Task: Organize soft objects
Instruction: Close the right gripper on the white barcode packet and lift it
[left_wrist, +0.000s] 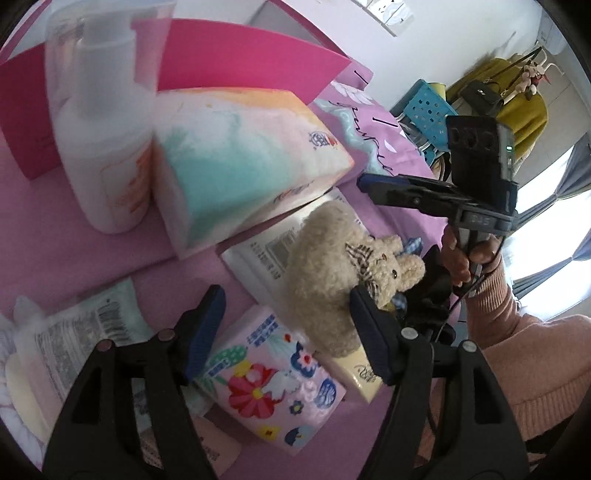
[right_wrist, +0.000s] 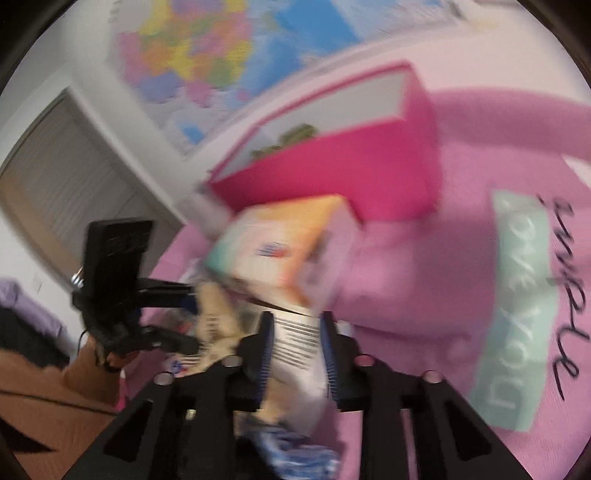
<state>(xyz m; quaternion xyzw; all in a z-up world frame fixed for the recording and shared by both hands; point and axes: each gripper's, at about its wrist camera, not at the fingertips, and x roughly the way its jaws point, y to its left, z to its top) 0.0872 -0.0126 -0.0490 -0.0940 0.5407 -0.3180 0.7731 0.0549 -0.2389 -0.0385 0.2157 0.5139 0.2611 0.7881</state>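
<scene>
Soft, light plush bunny (left_wrist: 332, 273) at two o'clock of left gripper (left_wrist: 288, 332), jaws apart, empty. Best squeezed mid-body. Right gripper (right_wrist: 297, 350) narrow, pinching white tissue pack (right_wrist: 299, 343).

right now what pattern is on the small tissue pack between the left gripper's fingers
Pink with colourful flowers, clearest in the left wrist view.

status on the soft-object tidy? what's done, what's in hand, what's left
Done: little visibly sorted; the pink box seems to hold only something greenish, blurred.
In hand: the right gripper pinches a white barcoded pack. The left gripper is open, one finger against the plush bear, no grip.
Left: the floral tissue pack, the pastel tissue pack and the bear lie loose on the pink bedding.
</scene>
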